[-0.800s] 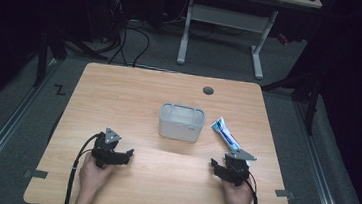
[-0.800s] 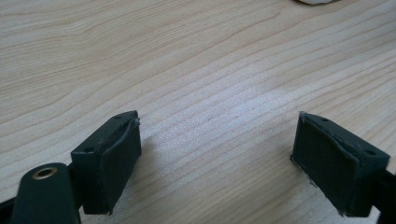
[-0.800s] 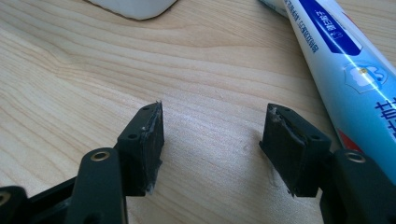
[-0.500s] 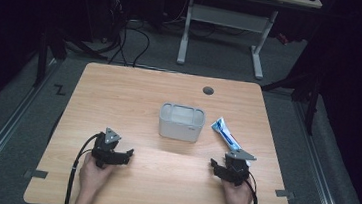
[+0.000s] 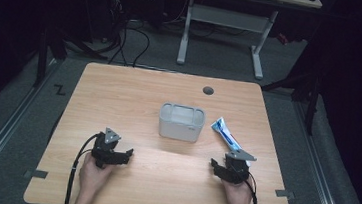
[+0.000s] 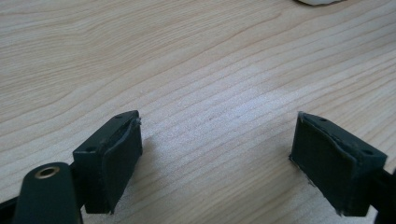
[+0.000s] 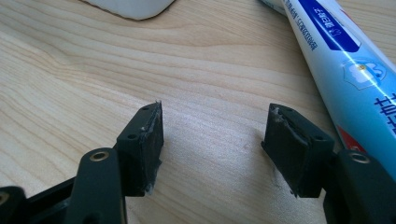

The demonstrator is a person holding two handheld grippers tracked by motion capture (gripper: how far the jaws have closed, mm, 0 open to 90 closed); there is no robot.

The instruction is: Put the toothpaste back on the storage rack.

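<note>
Toothpaste tube (image 5: 226, 135): long axis diagonal, lower end just beside right gripper (image 5: 224, 167)
Nearer hand: right
Right gripper: wide, empty
Left gripper (image 5: 116, 156): wide, empty

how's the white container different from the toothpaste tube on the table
The white container is a boxy, open-topped tub standing upright near the table's middle; the toothpaste tube is long and flat, lying on its side at an angle. The container is plain white, the tube blue and white with print. The tube lies right beside the right gripper; the container sits farther off. Both rest on the wooden table, untouched.
</note>
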